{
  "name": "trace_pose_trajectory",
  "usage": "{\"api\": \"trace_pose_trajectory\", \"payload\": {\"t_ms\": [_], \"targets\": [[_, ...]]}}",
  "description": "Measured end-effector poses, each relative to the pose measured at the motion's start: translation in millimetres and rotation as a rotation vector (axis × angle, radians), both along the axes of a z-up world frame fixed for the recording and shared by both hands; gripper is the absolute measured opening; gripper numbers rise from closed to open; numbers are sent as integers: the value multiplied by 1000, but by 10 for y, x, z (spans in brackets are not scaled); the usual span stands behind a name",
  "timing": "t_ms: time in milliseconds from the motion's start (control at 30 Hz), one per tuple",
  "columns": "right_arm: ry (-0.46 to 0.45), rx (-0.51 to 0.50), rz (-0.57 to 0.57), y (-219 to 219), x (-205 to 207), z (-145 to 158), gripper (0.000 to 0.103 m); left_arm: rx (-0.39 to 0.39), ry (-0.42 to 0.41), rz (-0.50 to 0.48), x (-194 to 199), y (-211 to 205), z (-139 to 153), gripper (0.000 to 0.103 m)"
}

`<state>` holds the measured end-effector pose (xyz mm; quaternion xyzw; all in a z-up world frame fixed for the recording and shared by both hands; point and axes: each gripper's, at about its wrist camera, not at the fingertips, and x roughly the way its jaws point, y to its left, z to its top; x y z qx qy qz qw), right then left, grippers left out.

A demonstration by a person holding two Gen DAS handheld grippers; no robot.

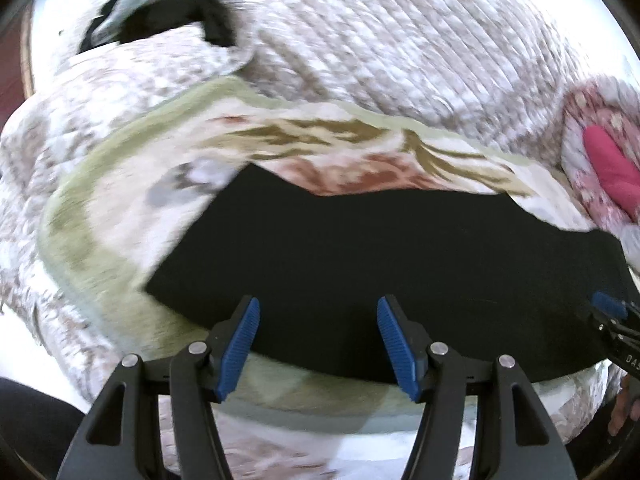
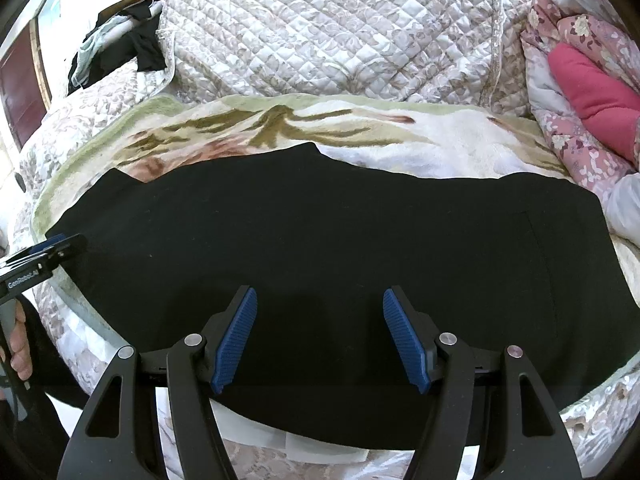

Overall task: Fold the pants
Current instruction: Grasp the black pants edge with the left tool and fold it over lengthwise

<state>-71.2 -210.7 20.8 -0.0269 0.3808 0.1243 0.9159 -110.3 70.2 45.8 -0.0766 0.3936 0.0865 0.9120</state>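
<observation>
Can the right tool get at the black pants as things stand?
Probably yes: the right tool hangs open directly over the black pants, spread flat on the blanket, with nothing between them.

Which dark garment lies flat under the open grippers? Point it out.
The black pants, spread flat on the floral blanket. The other dark clothes lie crumpled far back against the quilted cover.

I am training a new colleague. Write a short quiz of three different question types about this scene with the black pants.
1. True or false: the left tool is shut on the flat black fabric pants.
2. What lies directly under the pants? A) bare wood B) green-bordered floral plush blanket C) plastic tray
3. Fill in: the right tool hangs above the pants with its jaws ____.

Key: 1 false; 2 B; 3 open
</observation>
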Motion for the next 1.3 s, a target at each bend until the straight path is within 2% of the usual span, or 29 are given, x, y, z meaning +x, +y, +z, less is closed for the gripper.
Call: {"api": "trace_pose_trajectory", "payload": {"t_ms": [133, 233, 300, 467, 533, 633, 700, 767, 800, 1033, 1200, 1300], "targets": [[-6, 3, 18, 56, 26, 12, 66, -38, -12, 73, -162, 196, -3, 64], [3, 1, 28, 82, 46, -15, 66, -113, 7, 128, -273, 366, -86, 64], [10, 2, 29, 86, 58, -30, 66, -170, 9, 136, -295, 449, -140, 64], [9, 17, 18, 76, 68, -23, 66, -238, -14, 149, -146, 567, -160, 64], [12, 19, 8, 65, 77, -29, 66, -255, -19, 164, -88, 603, -169, 64], [16, 40, -6, 25, 81, -18, 66, -213, -32, 163, -4, 574, -150, 61], [10, 54, -12, 3, 73, 6, 66, -193, -19, 153, 60, 547, -156, 29], [-5, 64, -15, -22, 54, 42, 66, -206, -2, 149, 112, 551, -164, 15], [-11, 67, -18, -36, 42, 56, 66, -209, 2, 142, 127, 545, -149, 9], [-26, 120, -77, -280, -14, 135, 66, -194, -56, 46, 232, 354, 231, 8], [-32, 163, -138, -464, -35, 184, 66, -189, -78, -113, 436, -53, 501, 8], [-43, 184, -162, -548, -50, 220, 66, -178, -77, -241, 571, -453, 604, 8]]}}
